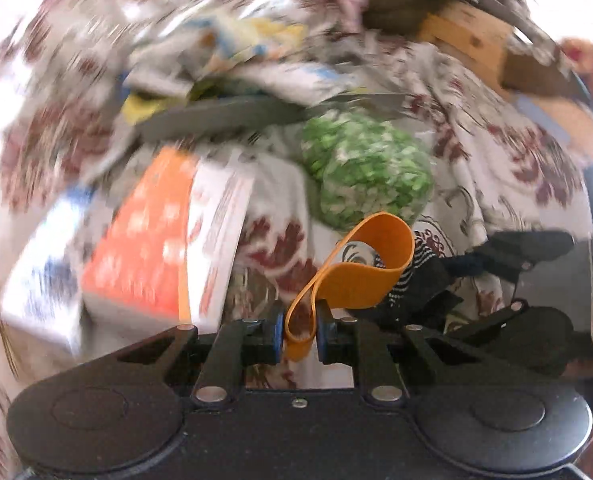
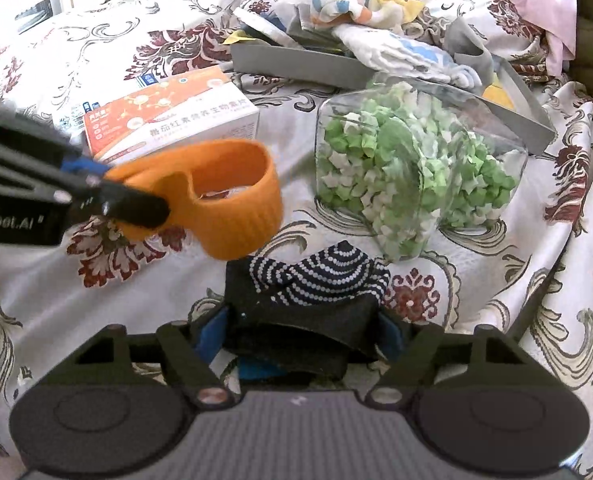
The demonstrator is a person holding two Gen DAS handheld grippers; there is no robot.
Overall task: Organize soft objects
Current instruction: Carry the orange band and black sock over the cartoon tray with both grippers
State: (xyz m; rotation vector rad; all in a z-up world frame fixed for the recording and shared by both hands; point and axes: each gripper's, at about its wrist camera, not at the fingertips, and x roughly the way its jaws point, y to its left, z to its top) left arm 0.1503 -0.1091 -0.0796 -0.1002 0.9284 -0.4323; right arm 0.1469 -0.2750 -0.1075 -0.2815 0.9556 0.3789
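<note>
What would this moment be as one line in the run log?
left gripper: shut on orange band | right gripper: around dark dotted sock | jar of green paper stars: on floral cloth

Right claw (image 2: 302, 340) straddles dark sock (image 2: 308, 300)

Motion-blurred orange box (image 1: 144, 248), tray (image 1: 224, 114)
</note>
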